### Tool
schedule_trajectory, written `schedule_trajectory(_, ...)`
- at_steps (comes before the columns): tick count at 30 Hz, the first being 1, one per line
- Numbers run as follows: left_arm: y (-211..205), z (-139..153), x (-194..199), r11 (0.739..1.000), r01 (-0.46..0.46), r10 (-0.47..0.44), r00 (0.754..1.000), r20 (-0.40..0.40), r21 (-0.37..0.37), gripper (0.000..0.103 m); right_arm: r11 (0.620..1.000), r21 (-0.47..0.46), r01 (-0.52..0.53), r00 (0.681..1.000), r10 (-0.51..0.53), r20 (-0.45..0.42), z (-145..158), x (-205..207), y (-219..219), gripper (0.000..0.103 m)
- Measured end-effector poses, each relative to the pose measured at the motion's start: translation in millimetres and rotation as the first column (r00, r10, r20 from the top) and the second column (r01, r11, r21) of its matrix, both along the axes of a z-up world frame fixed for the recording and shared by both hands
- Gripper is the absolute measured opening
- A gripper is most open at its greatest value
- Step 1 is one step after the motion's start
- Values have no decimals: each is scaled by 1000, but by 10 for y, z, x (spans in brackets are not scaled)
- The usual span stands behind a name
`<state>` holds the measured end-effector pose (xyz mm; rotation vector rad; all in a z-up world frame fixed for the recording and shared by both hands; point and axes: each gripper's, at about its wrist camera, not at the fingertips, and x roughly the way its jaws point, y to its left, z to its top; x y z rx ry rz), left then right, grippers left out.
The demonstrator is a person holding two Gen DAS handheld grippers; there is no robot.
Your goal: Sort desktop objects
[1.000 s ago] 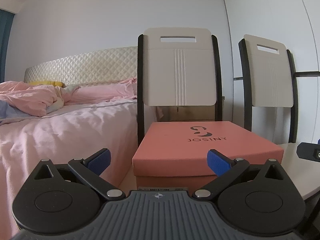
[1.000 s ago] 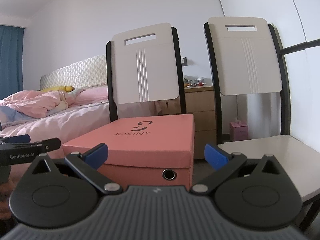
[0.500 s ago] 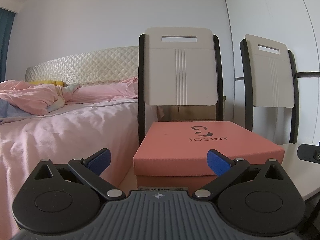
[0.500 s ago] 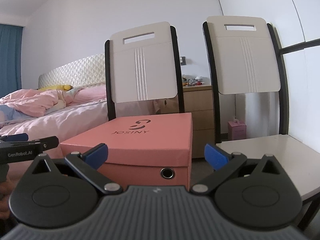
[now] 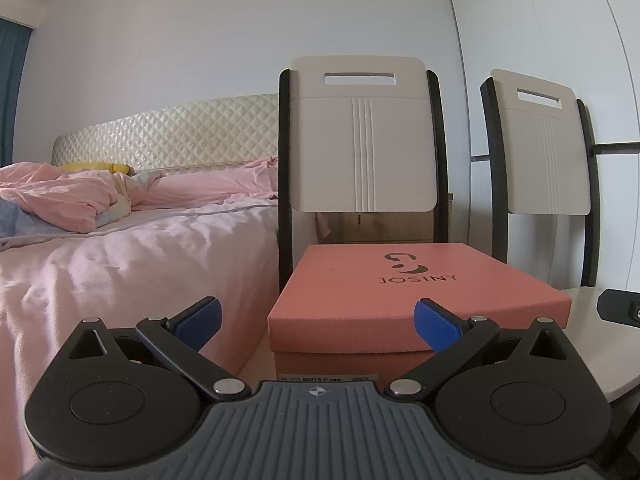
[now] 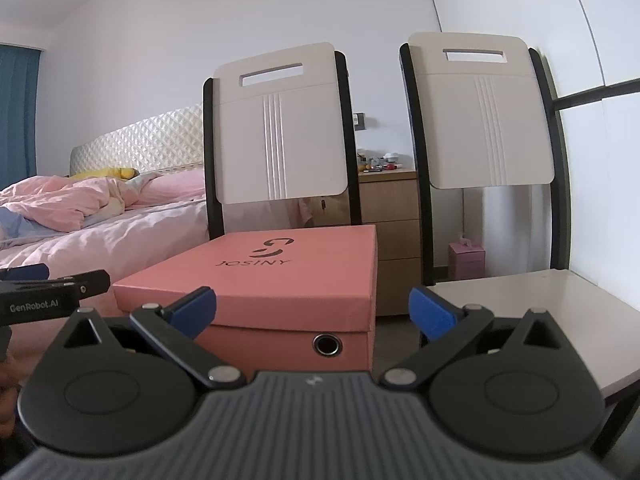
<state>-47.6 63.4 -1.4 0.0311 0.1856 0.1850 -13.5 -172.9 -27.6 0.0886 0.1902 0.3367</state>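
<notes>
The salmon-pink cardboard shoebox [image 5: 400, 300] sits closed, lid on, on the seat of the left white chair with black side rails [image 5: 362, 136], right beside the bed with rumpled pink bedding [image 5: 120, 248]. Its lid reads "JOSINY" under a curled logo.

My left camera alone shows the white sticker on the box's near end, with "80015" legible and the rest too small to read. My right camera alone shows the box's [image 6: 280, 280] other end with a round metal-ringed hole, plus a light wooden drawer unit [image 6: 394, 216] with small clutter on top and a small pink box [image 6: 466, 260] on the floor beyond.

I hold my left gripper [image 5: 318, 318] level, pointing at the shoebox, its blue-padded fingers [image 5: 198, 318] spread wide with nothing between them. My right gripper [image 6: 312, 312] is level too, fingers [image 6: 430, 314] equally wide and empty, aimed between the shoebox and the second white chair's pale seat [image 6: 540, 312]. From the right view, the left gripper's side shows "GenRobot.AI".
</notes>
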Motion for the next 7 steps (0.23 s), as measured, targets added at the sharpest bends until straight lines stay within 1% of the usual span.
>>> schedule_trajectory(7, -10, -3, 0, 1000, 0, 0, 1000, -1, 6, 103, 1000, 4, 4, 1000, -4, 1, -1, -3, -4, 103)
